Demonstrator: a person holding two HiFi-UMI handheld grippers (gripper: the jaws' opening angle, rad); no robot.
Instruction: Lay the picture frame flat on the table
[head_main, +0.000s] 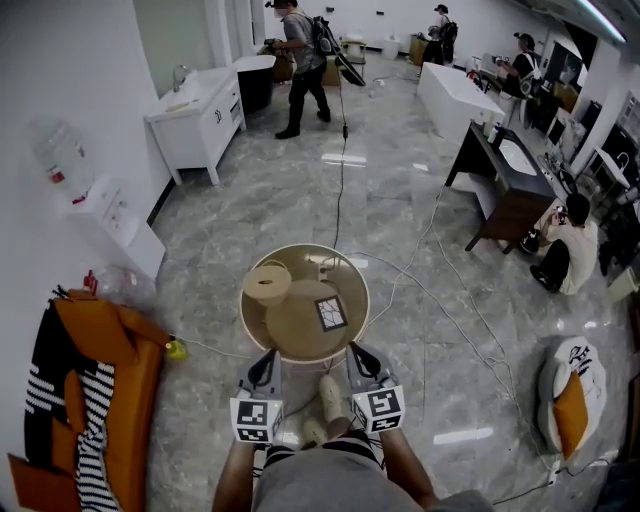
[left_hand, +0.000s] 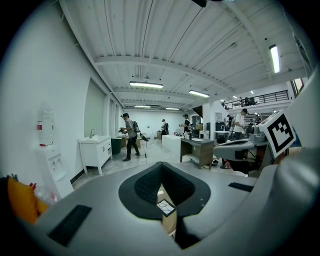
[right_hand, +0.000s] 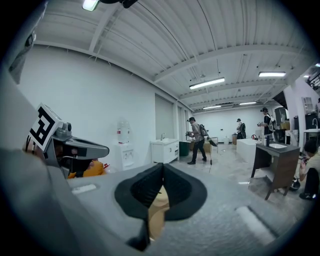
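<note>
A small dark-edged picture frame (head_main: 331, 313) with a white crackle picture rests on the right part of the round wooden table (head_main: 300, 340), and it looks flat. Through the gap under the left jaws the picture frame (left_hand: 165, 207) shows again. Both grippers hover at the table's near edge, apart from the frame. My left gripper (head_main: 266, 362) has its tips together and holds nothing, and in its own view the left gripper (left_hand: 161, 165) shows dark pads meeting at the far end. My right gripper (head_main: 360, 355) is shut and empty, and in its own view the right gripper (right_hand: 161, 167) has its pads pressed together.
A round wooden ring-shaped object (head_main: 267, 283) sits on the table's left part. An orange seat with striped cloth (head_main: 95, 400) stands at left, and a water dispenser (head_main: 110, 220) behind it. A cable (head_main: 343, 160) crosses the floor. A dark desk (head_main: 505, 180) and a seated person (head_main: 572, 250) are at right.
</note>
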